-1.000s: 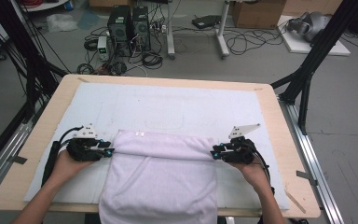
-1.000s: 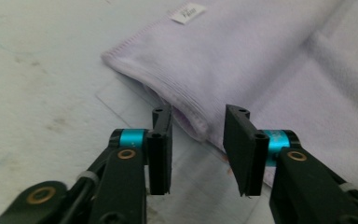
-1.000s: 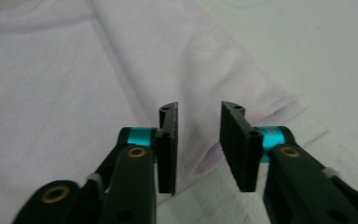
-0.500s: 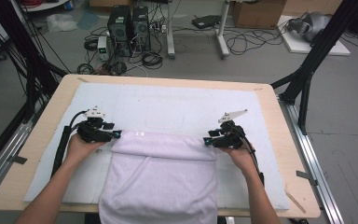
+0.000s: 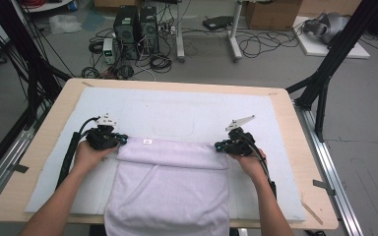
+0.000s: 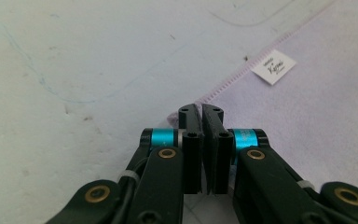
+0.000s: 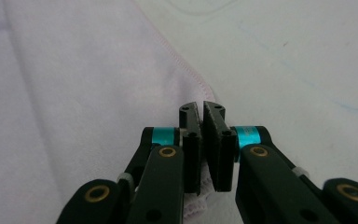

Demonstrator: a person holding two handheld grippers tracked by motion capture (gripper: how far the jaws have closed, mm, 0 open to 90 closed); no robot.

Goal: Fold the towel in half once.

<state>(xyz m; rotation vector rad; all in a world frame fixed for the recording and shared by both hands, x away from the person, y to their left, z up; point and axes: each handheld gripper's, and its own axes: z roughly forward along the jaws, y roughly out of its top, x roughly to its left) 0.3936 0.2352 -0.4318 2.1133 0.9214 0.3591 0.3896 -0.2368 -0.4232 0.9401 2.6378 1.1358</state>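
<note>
Lilac towel (image 5: 170, 184), top edge folded over.

Surface and covering
Wooden surface (image 5: 39, 162) bears a white mat (image 5: 187, 110); a folded towel (image 5: 172, 182) overhangs its near edge.

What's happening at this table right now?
A person is folding a pale lilac towel on a white mat on the table. The left gripper and right gripper have just closed, each pinching a far corner of the towel beside the folded band. The towel's near end hangs over the table's front edge.
</note>
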